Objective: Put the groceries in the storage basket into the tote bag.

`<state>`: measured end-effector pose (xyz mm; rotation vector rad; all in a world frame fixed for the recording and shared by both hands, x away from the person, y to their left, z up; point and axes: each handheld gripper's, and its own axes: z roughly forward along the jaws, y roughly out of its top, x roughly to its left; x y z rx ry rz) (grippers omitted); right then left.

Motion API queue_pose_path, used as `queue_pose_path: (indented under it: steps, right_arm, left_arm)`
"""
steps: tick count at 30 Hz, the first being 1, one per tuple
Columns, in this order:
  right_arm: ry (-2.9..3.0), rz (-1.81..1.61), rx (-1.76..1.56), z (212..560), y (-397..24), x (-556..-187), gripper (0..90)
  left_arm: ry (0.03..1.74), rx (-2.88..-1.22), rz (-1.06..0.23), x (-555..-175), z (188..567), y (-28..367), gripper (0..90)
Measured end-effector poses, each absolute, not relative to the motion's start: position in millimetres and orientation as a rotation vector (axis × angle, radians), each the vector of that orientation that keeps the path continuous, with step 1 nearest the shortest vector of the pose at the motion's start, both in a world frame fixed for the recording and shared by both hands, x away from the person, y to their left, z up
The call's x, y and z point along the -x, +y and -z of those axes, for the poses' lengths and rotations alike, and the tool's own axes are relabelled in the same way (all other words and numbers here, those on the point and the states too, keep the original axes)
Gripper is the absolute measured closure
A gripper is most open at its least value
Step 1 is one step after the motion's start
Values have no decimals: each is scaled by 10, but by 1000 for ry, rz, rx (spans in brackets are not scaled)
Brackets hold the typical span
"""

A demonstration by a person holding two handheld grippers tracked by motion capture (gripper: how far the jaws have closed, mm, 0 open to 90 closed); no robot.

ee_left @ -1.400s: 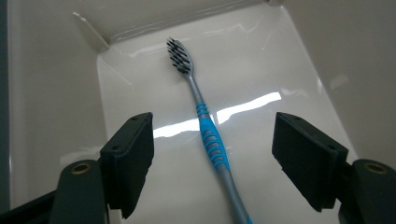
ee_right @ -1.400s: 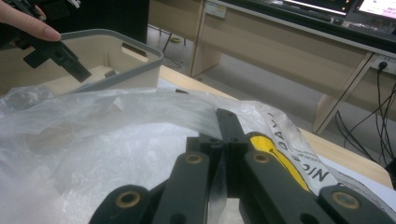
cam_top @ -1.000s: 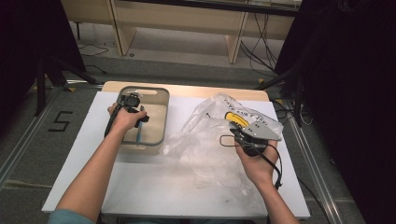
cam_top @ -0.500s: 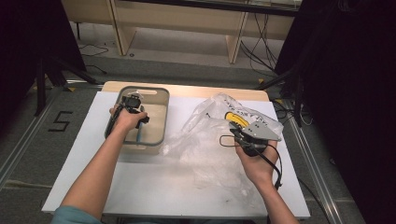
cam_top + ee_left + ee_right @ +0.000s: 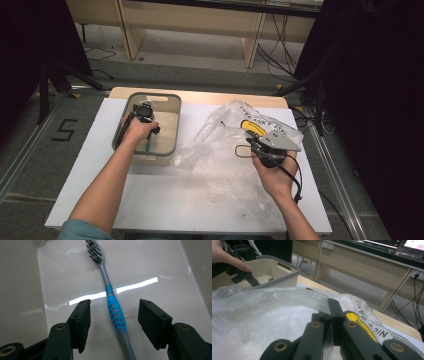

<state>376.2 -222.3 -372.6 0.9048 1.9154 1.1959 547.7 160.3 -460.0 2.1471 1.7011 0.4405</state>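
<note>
high view: left claw (image 5: 148, 131) lowered inside grey-rimmed bin (image 5: 172, 122) at bench (image 5: 165, 200) rear left; jaws apart, just been closing, straddling blue-grey toothbrush (image 5: 113, 310) lying flat on bin floor, pads clear of handle, bin walls close on both sides. right claw (image 5: 255, 145) closed on clear plastic bag (image 5: 220, 160), spread over bench right half, just beside bin.

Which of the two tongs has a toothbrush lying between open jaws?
The left tongs, over the bin: jaws, just closing, straddle the toothbrush without touching. The right tongs are shut on the plastic bag.
</note>
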Motion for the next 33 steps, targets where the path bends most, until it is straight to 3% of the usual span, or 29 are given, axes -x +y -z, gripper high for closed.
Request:
queue_pose_path:
  steps: [33]
  right_arm:
    - [1905, -1198, -902, 3714, -2230, -3755, 900]
  left_arm:
    - [1756, -2131, -370, -5502, 4605, 1586, 700]
